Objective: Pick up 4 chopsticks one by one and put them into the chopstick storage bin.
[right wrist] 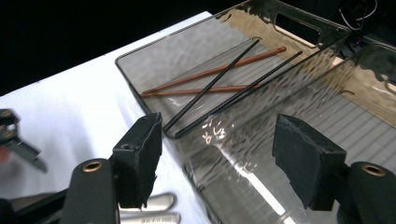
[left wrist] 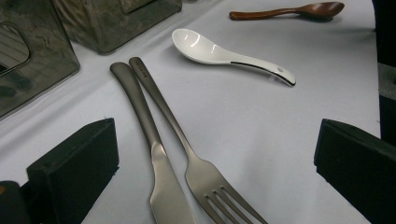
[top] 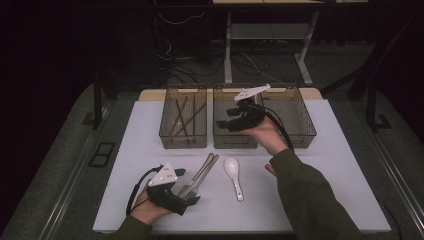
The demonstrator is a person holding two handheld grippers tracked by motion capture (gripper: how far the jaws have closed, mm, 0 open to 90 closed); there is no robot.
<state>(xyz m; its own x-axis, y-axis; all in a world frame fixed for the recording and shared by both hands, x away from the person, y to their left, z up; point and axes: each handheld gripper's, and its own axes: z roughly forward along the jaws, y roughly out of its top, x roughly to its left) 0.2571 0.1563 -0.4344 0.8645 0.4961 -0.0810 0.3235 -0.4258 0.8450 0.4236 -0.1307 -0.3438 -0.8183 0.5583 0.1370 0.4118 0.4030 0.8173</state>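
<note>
A steel knife [left wrist: 142, 128] and fork [left wrist: 184, 147] lie side by side on the white table [top: 310, 165]. My left gripper [top: 186, 186] is open around their head ends at the front left, its jaws [left wrist: 215, 140] standing wide on either side without touching them. A white ceramic spoon [top: 233, 176] [left wrist: 224, 53] lies just right of them, and a brown wooden spoon [left wrist: 289, 11] farther off. My right gripper [top: 223, 124] [right wrist: 219, 154] hangs open and empty over the front left part of the middle smoky bin [top: 235, 142].
Three translucent bins stand in a row at the back. The left bin [top: 182, 140] [right wrist: 135, 65] holds brown chopsticks [right wrist: 215, 72] and black chopsticks [right wrist: 219, 88]. The right bin [top: 300, 117] looks empty. Beyond the table are desk legs and cables on the floor.
</note>
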